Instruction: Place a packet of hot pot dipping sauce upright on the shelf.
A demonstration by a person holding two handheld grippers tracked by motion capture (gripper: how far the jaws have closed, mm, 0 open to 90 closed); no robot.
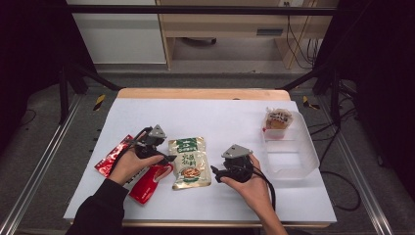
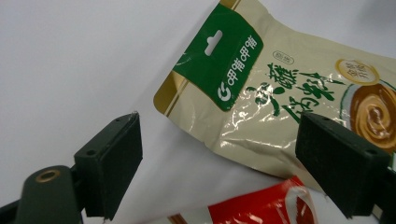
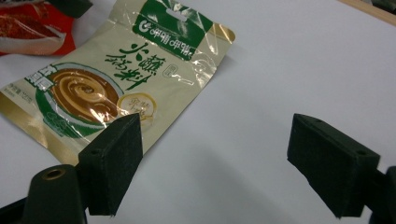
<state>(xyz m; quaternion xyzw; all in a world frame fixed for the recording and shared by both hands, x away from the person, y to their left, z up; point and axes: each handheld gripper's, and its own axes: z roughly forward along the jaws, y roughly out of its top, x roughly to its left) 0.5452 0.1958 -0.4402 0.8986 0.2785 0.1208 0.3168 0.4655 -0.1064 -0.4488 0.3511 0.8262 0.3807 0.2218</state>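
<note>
The beige sauce pouch (image 1: 189, 162) with its green header lies flat on the white counter (image 1: 220, 122), near the front edge and between the two hands. The left tool (image 1: 168, 158) sits just beside the pouch's left edge, held low over the counter, and in the left gripper view its jaws stand wide apart with nothing pressed between the pads; the pouch (image 2: 275, 98) lies beyond them, one pad in front of its lower right part, and a red packet (image 2: 261, 207) shows at the bottom. The right tool (image 1: 216, 171) rests close to the pouch's right edge, its jaws likewise wide and holding nothing; in the right gripper view the pouch (image 3: 116, 79) lies to the left, its lower corner behind the left pad, with bare counter between the pads. Two red packets (image 1: 147, 182) lie left of the pouch, partly under the left hand (image 1: 129, 166). A clear plastic tray (image 1: 293, 161) stands at the right side of the counter, well apart from the pouch, with a small wrapped snack (image 1: 278, 119) in its far end.
</note>
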